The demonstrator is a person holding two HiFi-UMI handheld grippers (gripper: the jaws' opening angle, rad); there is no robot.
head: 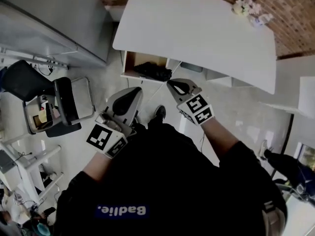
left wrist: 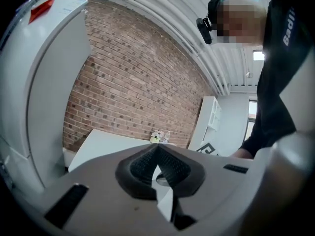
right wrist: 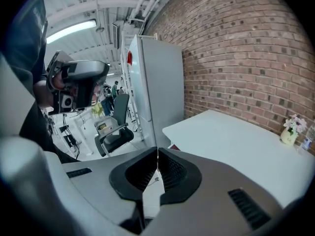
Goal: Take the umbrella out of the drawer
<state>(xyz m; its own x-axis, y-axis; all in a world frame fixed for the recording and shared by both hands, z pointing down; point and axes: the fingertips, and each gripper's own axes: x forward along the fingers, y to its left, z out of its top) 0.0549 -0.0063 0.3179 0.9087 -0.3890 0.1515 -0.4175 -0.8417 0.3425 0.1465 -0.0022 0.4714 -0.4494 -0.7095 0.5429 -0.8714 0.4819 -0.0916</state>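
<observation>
In the head view a drawer [head: 132, 62] stands pulled out under the near edge of a white table [head: 197, 31]. A black folded umbrella [head: 154, 72] lies inside it. My left gripper [head: 133, 93] hovers short of the drawer, its jaws shut with nothing between them. To its right, my right gripper [head: 172, 84] is just in front of the umbrella, apart from it, and also shut and empty. In the left gripper view the left gripper [left wrist: 157, 149] points over the table at the brick wall. The right gripper [right wrist: 157, 151] looks across the table's corner in its own view.
A small flower pot [head: 244, 6] stands at the table's far side. A tall grey cabinet [head: 59, 18] is to the left, with a black office chair [head: 64, 102] and cluttered desks in front of it. A white shelf unit [head: 307, 95] is to the right.
</observation>
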